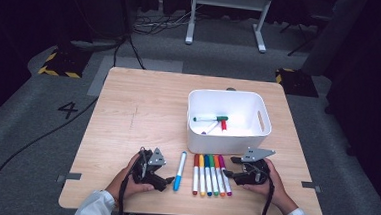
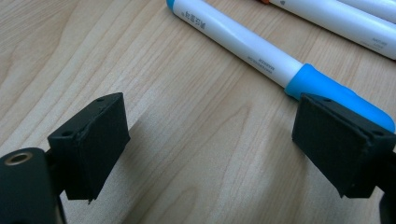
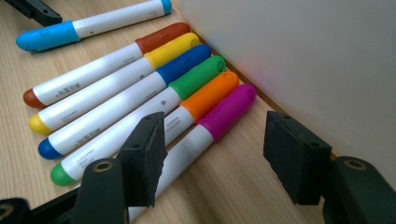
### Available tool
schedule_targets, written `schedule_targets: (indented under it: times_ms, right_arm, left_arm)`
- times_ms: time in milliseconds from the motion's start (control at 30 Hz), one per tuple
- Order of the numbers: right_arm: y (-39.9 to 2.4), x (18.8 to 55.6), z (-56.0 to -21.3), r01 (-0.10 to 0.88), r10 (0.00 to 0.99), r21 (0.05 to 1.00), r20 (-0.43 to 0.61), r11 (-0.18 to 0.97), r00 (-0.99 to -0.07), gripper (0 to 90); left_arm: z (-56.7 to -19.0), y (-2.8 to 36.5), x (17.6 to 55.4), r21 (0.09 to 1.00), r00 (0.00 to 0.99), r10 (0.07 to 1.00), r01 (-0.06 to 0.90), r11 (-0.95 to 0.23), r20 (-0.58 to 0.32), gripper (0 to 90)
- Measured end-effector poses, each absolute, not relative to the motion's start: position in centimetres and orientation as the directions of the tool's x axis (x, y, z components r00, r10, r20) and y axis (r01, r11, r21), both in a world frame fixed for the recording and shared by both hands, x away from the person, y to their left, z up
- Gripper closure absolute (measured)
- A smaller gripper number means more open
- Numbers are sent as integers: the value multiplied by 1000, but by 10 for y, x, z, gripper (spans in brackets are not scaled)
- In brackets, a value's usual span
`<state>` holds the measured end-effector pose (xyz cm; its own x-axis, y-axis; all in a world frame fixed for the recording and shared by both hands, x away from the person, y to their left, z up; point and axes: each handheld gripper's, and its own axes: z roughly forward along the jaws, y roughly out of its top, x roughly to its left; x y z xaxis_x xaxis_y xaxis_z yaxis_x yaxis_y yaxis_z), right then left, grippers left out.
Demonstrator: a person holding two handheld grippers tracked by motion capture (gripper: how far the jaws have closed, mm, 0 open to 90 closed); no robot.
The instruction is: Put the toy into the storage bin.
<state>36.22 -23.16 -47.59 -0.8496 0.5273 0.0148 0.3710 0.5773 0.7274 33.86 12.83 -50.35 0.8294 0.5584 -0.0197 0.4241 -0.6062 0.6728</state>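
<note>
Jaws of the right gripper (image 3: 212,161) stand apart, straddling the purple-capped white marker (image 3: 205,128), nothing clamped; left gripper (image 2: 210,149) gapes empty beside the blue-capped marker (image 2: 261,53). Three markers lie in the white plastic bin (image 1: 226,140); seven wait near it.

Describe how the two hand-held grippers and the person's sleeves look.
Both the left hand-held gripper and the right hand-held gripper are black, each topped by a grey three-cornered plate. Their jaws end in square black pads with small holes. A black cable trails from each. The sleeves are white.
</note>
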Motion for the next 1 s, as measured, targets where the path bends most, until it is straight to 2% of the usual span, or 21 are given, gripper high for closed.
schedule_targets:
  times_ms: [333, 500, 700, 767, 833, 1000]
  right_arm:
    - [-227, 368, -488, 392, 541, 696, 5, 602, -841, 417]
    - [-237, 373, -491, 416, 580, 686, -11, 597, -815, 481]
    - [-241, 380, -494, 411, 589, 701, -16, 582, -808, 508]
    - [-240, 382, -495, 407, 580, 707, -6, 578, -815, 529]
    - [-240, 382, -495, 400, 575, 713, -6, 576, -818, 594]
    - [-241, 383, -496, 387, 563, 719, -7, 578, -827, 690]
  left_arm:
    - [-503, 128, 339, 673, 829, 559, 424, -606, -20, 110]
    - [-503, 128, 339, 673, 829, 559, 424, -606, -20, 110]
    - [-503, 128, 339, 673, 829, 559, 424, -606, -20, 110]
    - [-503, 128, 339, 673, 829, 558, 424, -606, -20, 110]
    - [-503, 128, 339, 673, 829, 559, 424, -606, -20, 110]
    - [-503, 128, 339, 673, 829, 559, 424, -606, -20, 110]
